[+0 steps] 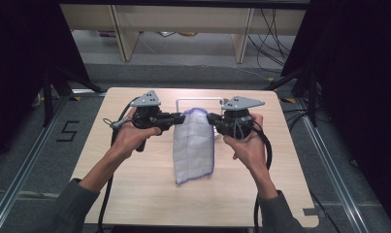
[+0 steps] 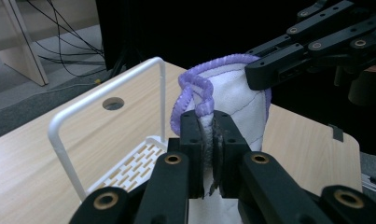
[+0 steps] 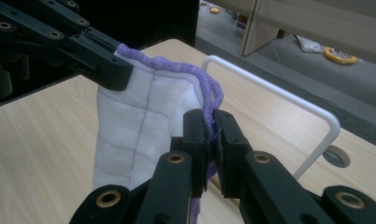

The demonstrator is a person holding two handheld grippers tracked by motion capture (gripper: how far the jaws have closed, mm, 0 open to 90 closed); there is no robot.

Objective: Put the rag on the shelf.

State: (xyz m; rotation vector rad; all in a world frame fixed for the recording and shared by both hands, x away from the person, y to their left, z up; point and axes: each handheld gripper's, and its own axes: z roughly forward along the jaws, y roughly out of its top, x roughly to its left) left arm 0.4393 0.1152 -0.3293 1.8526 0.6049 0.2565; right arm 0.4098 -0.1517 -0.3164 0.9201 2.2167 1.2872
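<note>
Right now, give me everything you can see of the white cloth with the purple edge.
The cloth is white, thin and quilted, with faint stitched grid lines and a purple bound hem. It hangs upright over the wooden table, folded or doubled, its lower edge at or near the tabletop. The left claw and the right claw are each shut on a top corner, bunching the hem. A white wire rack stands behind it.

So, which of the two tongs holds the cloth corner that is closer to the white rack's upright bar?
The right tongs: their corner of the cloth sits beside the white rack, whose bar rises nearest them.
</note>
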